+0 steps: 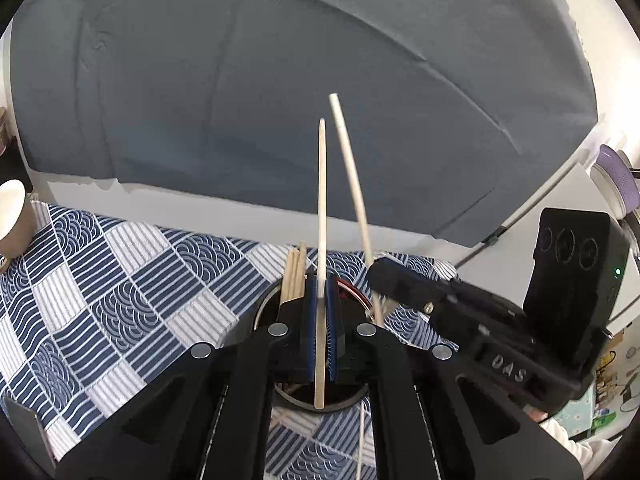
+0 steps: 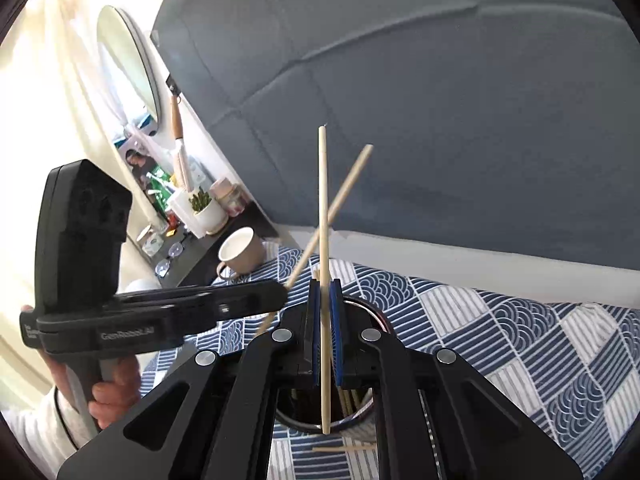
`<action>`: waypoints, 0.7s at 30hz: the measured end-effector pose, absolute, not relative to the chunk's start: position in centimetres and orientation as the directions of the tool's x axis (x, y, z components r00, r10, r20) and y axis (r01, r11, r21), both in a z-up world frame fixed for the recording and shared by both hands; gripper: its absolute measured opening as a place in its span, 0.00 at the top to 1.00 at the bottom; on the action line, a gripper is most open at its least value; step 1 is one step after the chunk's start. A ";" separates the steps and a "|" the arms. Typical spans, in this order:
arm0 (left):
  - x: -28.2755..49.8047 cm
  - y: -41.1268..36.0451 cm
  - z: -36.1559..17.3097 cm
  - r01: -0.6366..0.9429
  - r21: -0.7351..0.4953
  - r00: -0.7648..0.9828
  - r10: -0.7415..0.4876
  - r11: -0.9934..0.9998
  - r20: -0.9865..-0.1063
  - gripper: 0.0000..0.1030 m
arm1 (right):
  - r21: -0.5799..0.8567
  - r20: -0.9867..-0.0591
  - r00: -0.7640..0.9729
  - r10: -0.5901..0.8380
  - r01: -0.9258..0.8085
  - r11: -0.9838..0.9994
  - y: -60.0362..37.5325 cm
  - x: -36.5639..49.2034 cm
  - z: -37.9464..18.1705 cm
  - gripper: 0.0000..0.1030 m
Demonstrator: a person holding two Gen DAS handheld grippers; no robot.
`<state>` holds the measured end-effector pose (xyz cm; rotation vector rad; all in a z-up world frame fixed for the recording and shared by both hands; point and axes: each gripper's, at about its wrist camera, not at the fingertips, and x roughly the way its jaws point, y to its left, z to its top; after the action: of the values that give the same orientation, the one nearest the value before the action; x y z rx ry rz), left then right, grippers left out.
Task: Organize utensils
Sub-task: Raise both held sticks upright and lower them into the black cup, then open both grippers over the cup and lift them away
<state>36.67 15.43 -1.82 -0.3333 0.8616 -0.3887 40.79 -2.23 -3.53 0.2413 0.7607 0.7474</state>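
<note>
My left gripper point(image 1: 321, 300) is clamped on one chopstick point(image 1: 321, 200), my right gripper point(image 2: 325, 304) on another point(image 2: 323, 208), both tilted down over the holder cup point(image 2: 366, 420), which stands on the patterned cloth point(image 1: 120, 280) with more sticks inside. The two held sticks cross near their upper ends, so I judge they could knock together and twist in the pads. A lower tip might also catch the rim and miss. One loose stick point(image 2: 344, 448) lies just beside the cup; I think it is on the cloth, though it is partly hidden.
</note>
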 end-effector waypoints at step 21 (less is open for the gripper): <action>34.5 14.3 -5.5 0.220 -0.377 0.563 -0.432 0.900 -0.704 0.95 | 0.451 -0.530 0.525 0.666 -0.490 0.746 -1.8 39.7 -6.9 0.95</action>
<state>34.47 14.31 -5.49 -0.2586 0.8945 -0.3890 39.69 -1.78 -6.89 0.2593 0.7423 0.7006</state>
